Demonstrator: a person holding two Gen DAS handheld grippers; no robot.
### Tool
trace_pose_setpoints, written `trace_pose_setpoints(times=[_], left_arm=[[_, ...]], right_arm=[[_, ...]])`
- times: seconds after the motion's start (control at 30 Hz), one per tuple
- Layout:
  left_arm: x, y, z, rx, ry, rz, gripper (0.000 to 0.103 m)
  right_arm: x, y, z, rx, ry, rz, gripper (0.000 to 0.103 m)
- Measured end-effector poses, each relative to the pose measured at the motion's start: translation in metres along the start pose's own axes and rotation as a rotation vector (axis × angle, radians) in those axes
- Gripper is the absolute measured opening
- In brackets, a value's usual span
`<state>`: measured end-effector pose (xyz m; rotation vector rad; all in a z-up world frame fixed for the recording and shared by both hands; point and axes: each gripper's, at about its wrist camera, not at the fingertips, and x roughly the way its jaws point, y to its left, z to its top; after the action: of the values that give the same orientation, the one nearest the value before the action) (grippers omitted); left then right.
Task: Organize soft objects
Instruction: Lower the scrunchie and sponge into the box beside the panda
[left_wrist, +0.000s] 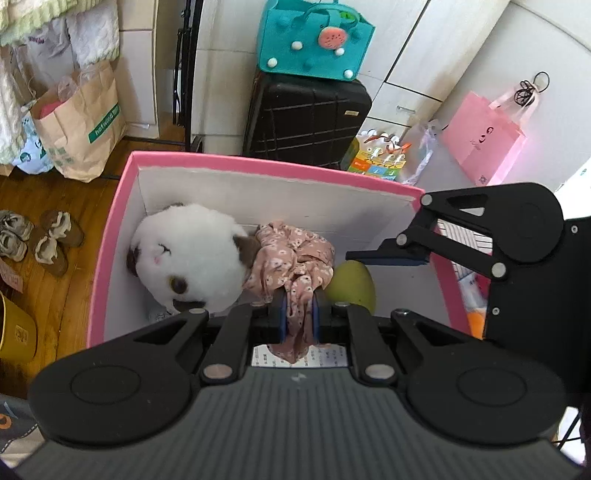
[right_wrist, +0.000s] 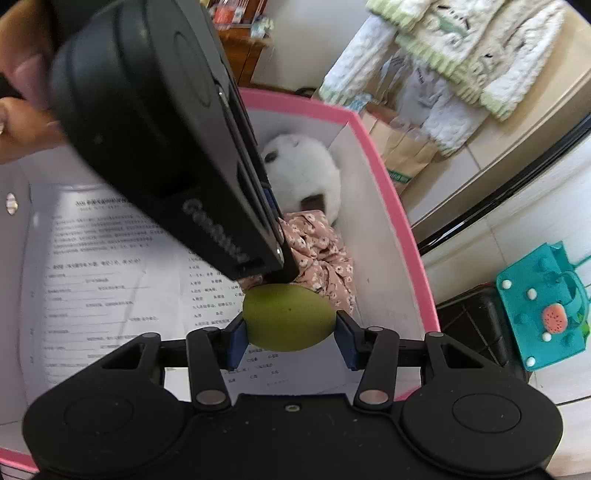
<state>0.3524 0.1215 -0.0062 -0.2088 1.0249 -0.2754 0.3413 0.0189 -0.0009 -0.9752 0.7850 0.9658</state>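
A pink-rimmed white box (left_wrist: 258, 164) (right_wrist: 391, 192) lies below both grippers. Inside it rests a white plush toy (left_wrist: 192, 254) (right_wrist: 306, 170) with brown patches. My left gripper (left_wrist: 298, 314) is shut on a pink floral cloth (left_wrist: 291, 258) (right_wrist: 325, 258), which drapes down beside the plush. My right gripper (right_wrist: 290, 330) is shut on a soft green ball (right_wrist: 288, 317) (left_wrist: 352, 284), held over the box next to the cloth. The right gripper's finger (left_wrist: 388, 256) shows in the left wrist view; the left gripper's body crosses the right wrist view.
Printed paper sheets (right_wrist: 110, 266) line the box floor. Behind the box stand a black suitcase (left_wrist: 306, 118) with a teal felt bag (left_wrist: 314, 40), a pink paper bag (left_wrist: 484, 136) and a brown paper bag (left_wrist: 81, 122). Shoes (left_wrist: 40, 236) lie on the wooden floor.
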Motion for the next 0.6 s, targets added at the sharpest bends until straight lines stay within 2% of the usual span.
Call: trace_pose_setpoints(times=[0.2,0.4,0.6], left_arm=[[0.013,0.010,0.002,-0.043,0.021,-0.002,0.013],[0.018,0.020,0.005,-0.101,0.037,-0.031,0.018],[0.013,0.019,0.000,-0.098,0.030,-0.032,0.019]], right_arm=[[0.015,-0.013,0.007,0.033,0.050,0.046,0.054],[0.026,-0.017,0.011,0.060,0.118,0.031,0.054],[0.029,-0.023,0.010,0.114,0.168,-0.018,0.055]])
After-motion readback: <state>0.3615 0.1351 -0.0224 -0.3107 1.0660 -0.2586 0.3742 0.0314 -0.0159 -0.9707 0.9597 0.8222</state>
